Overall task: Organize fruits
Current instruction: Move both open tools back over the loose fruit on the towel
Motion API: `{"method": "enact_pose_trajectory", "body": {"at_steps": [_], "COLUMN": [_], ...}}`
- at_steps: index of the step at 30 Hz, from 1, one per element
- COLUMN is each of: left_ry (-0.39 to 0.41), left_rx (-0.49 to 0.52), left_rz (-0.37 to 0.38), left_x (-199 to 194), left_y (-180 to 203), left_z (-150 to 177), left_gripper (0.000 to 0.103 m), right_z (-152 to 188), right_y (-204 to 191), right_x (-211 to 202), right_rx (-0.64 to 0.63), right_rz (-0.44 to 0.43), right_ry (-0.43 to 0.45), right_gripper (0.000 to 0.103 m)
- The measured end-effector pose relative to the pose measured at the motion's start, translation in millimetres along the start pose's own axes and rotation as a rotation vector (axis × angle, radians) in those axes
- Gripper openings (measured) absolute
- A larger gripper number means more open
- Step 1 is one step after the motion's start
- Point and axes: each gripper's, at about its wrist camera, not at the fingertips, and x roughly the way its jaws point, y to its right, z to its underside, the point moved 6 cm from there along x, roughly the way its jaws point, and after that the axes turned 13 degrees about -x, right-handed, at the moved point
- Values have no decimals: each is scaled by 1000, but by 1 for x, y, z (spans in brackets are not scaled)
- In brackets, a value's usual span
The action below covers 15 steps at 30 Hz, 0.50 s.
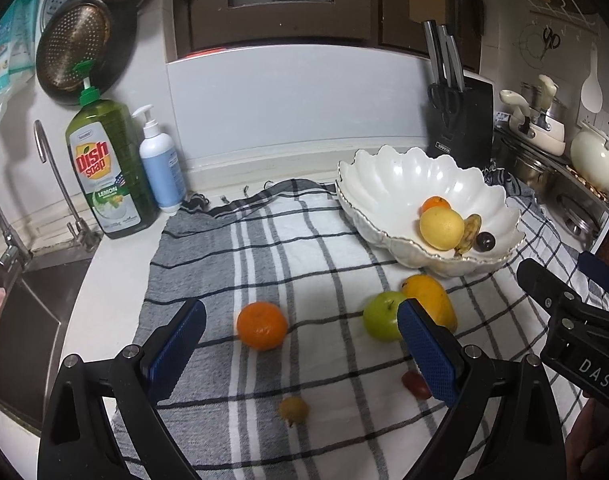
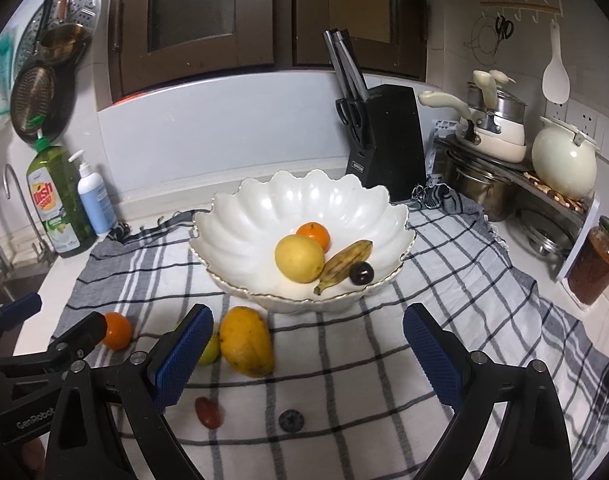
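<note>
**Six loose fruits, both my jaws wide and empty**

My left gripper (image 1: 300, 354) stands spread wide with nothing between the pads, and my right gripper (image 2: 308, 354) is the same, hanging over the checked cloth (image 2: 444, 280) short of the white scalloped bowl (image 2: 232, 216). The bowl already holds a yellow round fruit (image 2: 299, 258), a small orange (image 2: 313, 235), a browned banana (image 2: 346, 264) and a dark plum (image 2: 361, 273).

Largest of what is left is the mango (image 2: 246, 340), lying just in front of the bowl. I judge it the heaviest and smooth-skinned; I would take it across its narrow middle, since a hold near either tapered end would likely squeeze it out.

The green apple (image 1: 382, 316) touches or nearly touches the mango. It looks firm and waxy, so I would grip across the widest part, approaching from the free side.

The orange (image 1: 261, 325) sits alone, well apart from the others, nearly between my left pads. Its skin gives a little and should grip well.

The small ones call for a light close: the red oval fruit (image 2: 209, 412), probably soft; the little yellow fruit (image 1: 293, 410), prone to rolling; and smallest, the dark blue berry (image 2: 291, 420), easily crushed.
</note>
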Motion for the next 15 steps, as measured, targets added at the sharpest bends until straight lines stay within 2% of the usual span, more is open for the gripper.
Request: {"method": "enact_pose_trajectory", "body": {"at_steps": [7,15], "left_ry": [-25,-67], "left_rx": [7,4], "left_rz": [6,-22], "left_x": [-1,12], "left_y": [-8,-17], "left_z": [26,52], "left_gripper": [98,97], "right_z": [16,39], "right_y": [-10,-21], "right_x": [-9,0], "right_rx": [-26,-44], "right_rz": [9,-4], "right_ry": [23,-7], "right_gripper": [97,96]}}
